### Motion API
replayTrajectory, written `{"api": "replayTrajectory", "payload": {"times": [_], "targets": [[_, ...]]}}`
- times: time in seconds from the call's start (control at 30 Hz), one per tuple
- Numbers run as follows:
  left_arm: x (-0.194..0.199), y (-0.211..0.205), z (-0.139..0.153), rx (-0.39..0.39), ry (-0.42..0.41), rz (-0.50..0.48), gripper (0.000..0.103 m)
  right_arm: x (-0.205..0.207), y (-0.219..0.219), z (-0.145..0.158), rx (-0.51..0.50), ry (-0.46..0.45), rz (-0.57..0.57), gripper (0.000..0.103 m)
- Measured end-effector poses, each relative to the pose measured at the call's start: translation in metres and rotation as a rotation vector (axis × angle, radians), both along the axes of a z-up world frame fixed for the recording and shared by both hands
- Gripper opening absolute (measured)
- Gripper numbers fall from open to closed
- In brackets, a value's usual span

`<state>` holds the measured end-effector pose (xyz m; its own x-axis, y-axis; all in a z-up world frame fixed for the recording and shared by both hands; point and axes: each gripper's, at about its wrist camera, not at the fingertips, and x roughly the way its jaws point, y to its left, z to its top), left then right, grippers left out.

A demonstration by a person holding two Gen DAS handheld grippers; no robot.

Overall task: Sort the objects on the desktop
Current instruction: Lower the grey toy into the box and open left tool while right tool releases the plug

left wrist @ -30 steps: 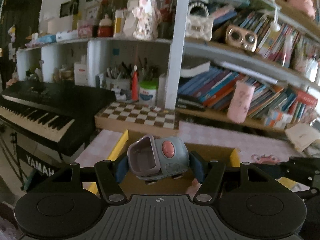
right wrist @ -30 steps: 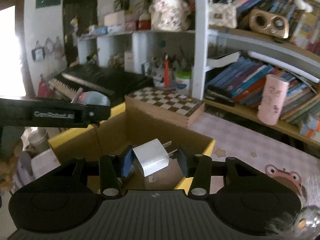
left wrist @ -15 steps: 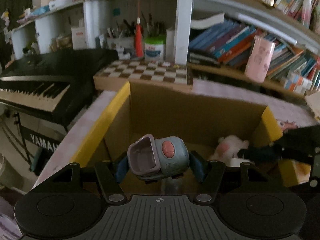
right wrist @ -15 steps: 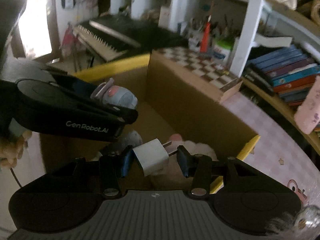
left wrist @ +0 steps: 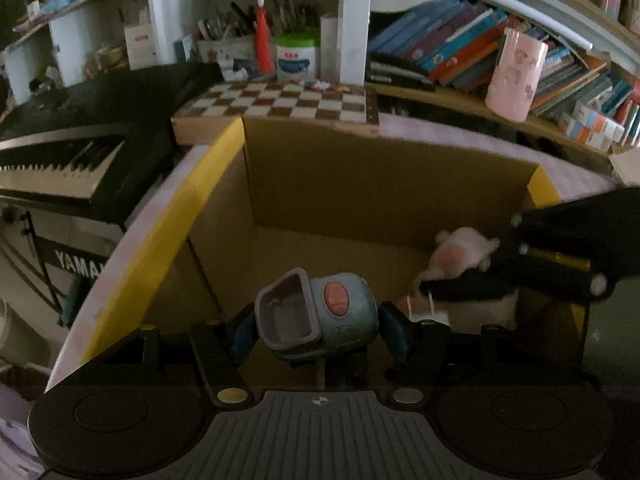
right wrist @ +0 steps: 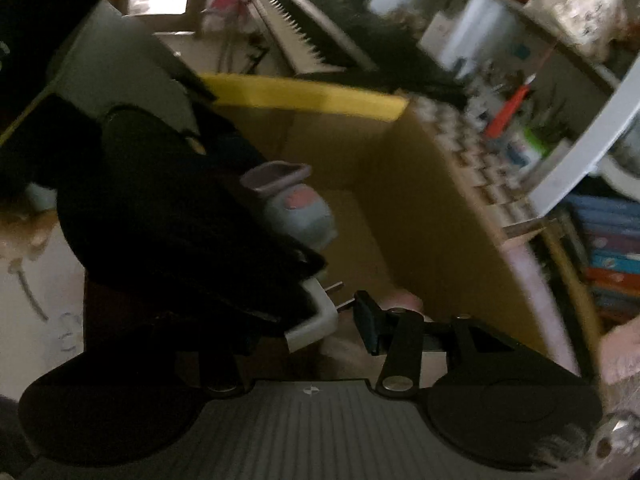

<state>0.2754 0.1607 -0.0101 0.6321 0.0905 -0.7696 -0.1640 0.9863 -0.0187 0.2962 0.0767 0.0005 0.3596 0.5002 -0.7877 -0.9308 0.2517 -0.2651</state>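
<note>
Over the open cardboard box (left wrist: 384, 184): left gripper (left wrist: 318, 326) clamped on a grey-blue toy robot (left wrist: 320, 318), right gripper (right wrist: 320, 320) pinching a white plug adapter (right wrist: 316, 320), its left finger hidden behind the other tool, pink plush (left wrist: 460, 256) half-covered at the box floor.

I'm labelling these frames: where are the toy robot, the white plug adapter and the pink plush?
toy robot (left wrist: 344, 312), left wrist view, on its grey-blue body.
white plug adapter (right wrist: 320, 322), right wrist view, on its white casing edge.
pink plush (left wrist: 460, 254), left wrist view, on its pale body inside the cardboard box.
</note>
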Motion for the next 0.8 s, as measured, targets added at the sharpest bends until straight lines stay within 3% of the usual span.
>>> {"api": "replayTrajectory", "payload": {"times": [0.17,0.27,0.33,0.47,0.8], "targets": [[0.001,-0.001,0.0,-0.003,0.012,-0.009,0.065,0.007,0.004,-0.002,-0.041,0.062,0.004,0.044],[0.001,0.0,0.001,-0.023,0.014,0.004,0.065,0.005,0.003,-0.001,-0.036,0.051,-0.013,0.045],[0.0,0.0,0.003,-0.035,0.005,0.011,0.066,0.003,-0.001,0.001,-0.009,0.033,-0.038,0.052],[-0.01,-0.003,0.013,-0.043,-0.059,0.023,0.085,-0.002,-0.013,0.013,0.057,0.022,-0.079,0.055],[-0.042,-0.019,0.05,-0.017,-0.222,-0.015,0.091,-0.035,-0.054,0.056,0.232,-0.077,-0.204,0.063]]}}
